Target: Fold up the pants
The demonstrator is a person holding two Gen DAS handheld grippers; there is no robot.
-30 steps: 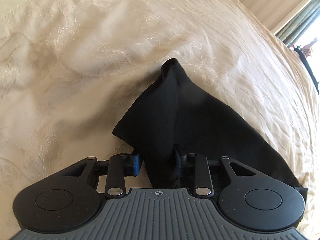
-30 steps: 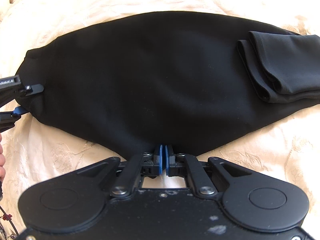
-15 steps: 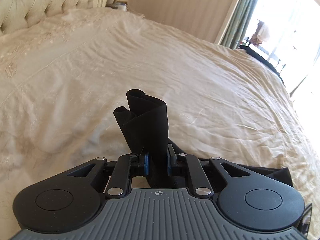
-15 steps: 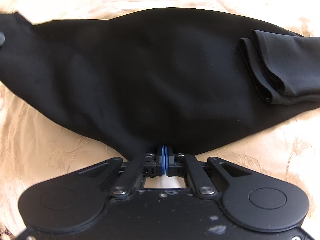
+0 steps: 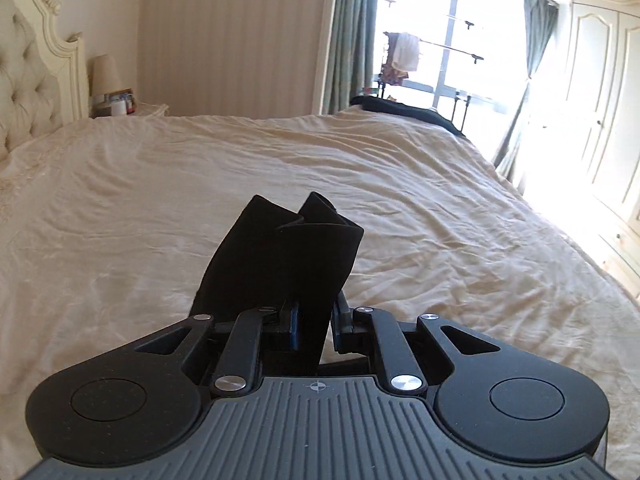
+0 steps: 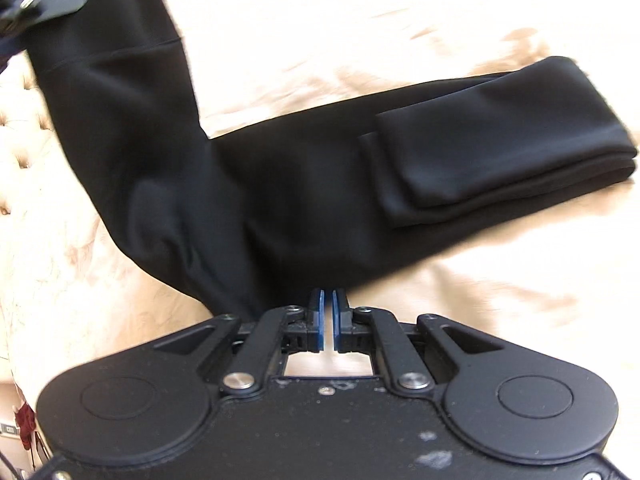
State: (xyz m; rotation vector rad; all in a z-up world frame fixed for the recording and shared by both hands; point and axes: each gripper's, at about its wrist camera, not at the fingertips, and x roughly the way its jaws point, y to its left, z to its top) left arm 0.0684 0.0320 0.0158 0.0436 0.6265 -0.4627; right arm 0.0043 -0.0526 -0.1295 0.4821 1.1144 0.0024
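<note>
Pants Lifted at One End, Folded at the Other

Pants [image 5: 280,264] stand up between the fingers of the left tool [image 5: 314,326] in the left wrist view. That tool is clenched on the black cloth, which rises from the jaws in a bunched fan of folds, its top edges pointing up and away from the camera. Behind it spreads a bed [image 5: 160,200] under a rumpled cream cover. A tufted headboard [image 5: 24,92] shows at the far left, with a nightstand [image 5: 132,110] and a lamp [image 5: 105,74] just beside it. Green curtains [image 5: 344,36] frame a bright window [image 5: 452,40], and a pale wardrobe [image 5: 600,100] fills the right edge.

From the right wrist view, the pants [image 6: 280,200] lie across the cream cover of the bed [image 6: 320,32] in an L shape. One part runs up toward the upper left corner, where the left tool [image 6: 36,4] appears, blurred, touching the cloth. The other part stretches out to the right, where a folded section [image 6: 500,148] rests doubled on top of the layer beneath. The right tool [image 6: 328,312] sits at the near edge of the cloth with its blue pads [image 6: 318,320] almost together and a thin bright gap between them; whether any cloth is pinched at the tips I cannot tell.
</note>
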